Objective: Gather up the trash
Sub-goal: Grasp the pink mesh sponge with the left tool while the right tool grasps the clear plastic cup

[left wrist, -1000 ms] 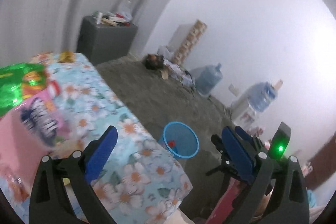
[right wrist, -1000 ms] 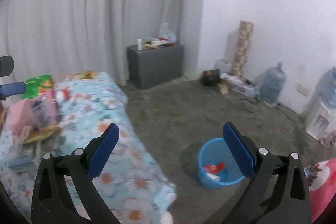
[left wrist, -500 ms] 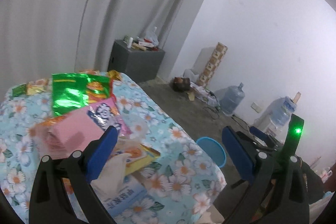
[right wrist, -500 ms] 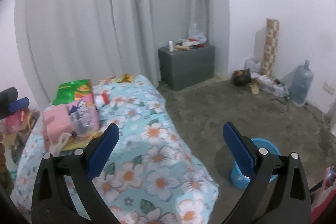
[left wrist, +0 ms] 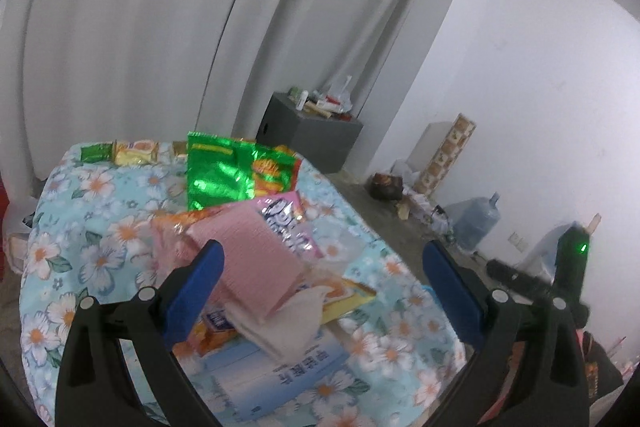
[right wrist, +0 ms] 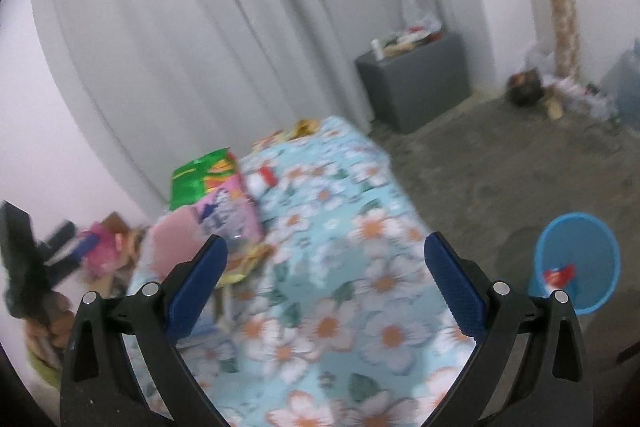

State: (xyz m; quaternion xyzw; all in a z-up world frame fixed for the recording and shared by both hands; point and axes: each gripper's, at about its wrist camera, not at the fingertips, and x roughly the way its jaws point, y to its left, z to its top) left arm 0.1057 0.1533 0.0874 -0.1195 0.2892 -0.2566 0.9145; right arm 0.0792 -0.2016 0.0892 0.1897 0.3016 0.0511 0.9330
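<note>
A pile of trash lies on the floral-covered table [left wrist: 100, 227]: a green foil snack bag [left wrist: 224, 179], a pink pack [left wrist: 256, 259], a crumpled tissue [left wrist: 288, 323] and a pale blue tissue box [left wrist: 272, 375]. My left gripper [left wrist: 324, 295] is open and empty, just above the pile. My right gripper [right wrist: 326, 287] is open and empty over the table's near end [right wrist: 340, 307]. The green bag [right wrist: 200, 179] and pink pack [right wrist: 176, 247] show at its left. A blue bin [right wrist: 576, 259] with a red wrapper inside stands on the floor at right.
A grey cabinet [left wrist: 308, 139] with clutter on top stands by the curtain. Water jugs [left wrist: 476, 223], a patterned box [left wrist: 448, 159] and bags line the far wall. Boxes and clutter [right wrist: 100, 251] sit on the floor left of the table.
Both grippers swung left from the bin toward the table. The left one has moved in close over the trash pile. Both stayed open and empty.
</note>
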